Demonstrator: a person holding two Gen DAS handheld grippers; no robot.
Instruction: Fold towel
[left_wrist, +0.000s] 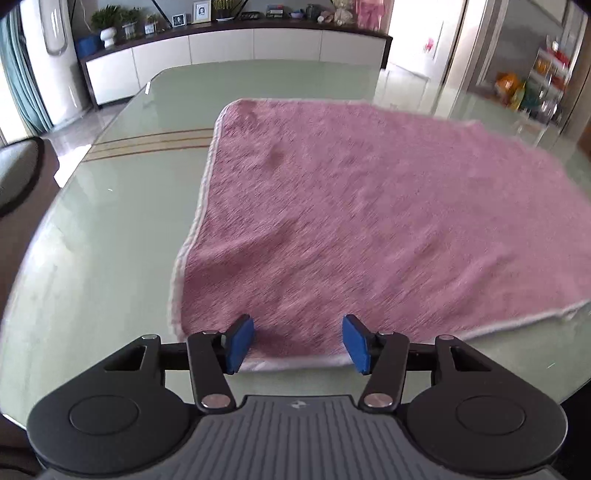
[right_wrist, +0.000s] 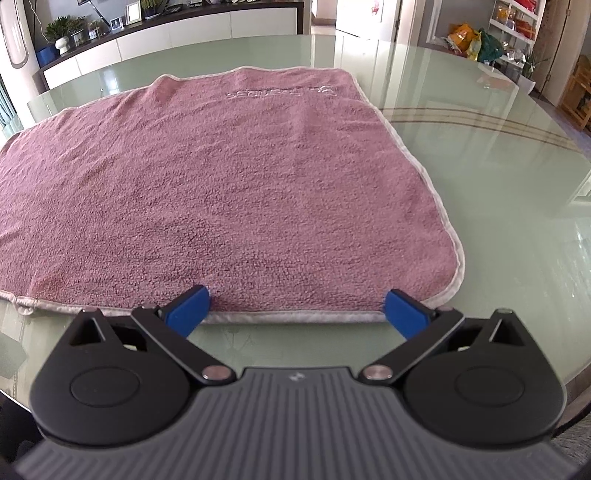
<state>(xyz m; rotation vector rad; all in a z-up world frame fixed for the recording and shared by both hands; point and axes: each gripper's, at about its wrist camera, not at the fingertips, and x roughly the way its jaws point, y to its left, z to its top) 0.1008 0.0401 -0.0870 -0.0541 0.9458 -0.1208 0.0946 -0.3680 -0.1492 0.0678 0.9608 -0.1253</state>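
A pink towel (left_wrist: 369, 206) with a pale hem lies spread flat on the glass table (left_wrist: 110, 229); it also shows in the right wrist view (right_wrist: 229, 184), with raised lettering near its far edge. My left gripper (left_wrist: 298, 341) is open, its blue pads (left_wrist: 240, 343) over the towel's near edge by the near left corner. My right gripper (right_wrist: 297, 308) is open wide, its blue pads (right_wrist: 188, 308) at the near hem by the near right corner. Neither holds the towel.
The round green glass table (right_wrist: 498, 206) has brown inlaid stripes (left_wrist: 147, 142). A white sideboard (left_wrist: 221, 48) with plants and frames stands beyond it. Shelves with bags (right_wrist: 476, 40) are at the right. A chair (left_wrist: 18, 173) stands at the left.
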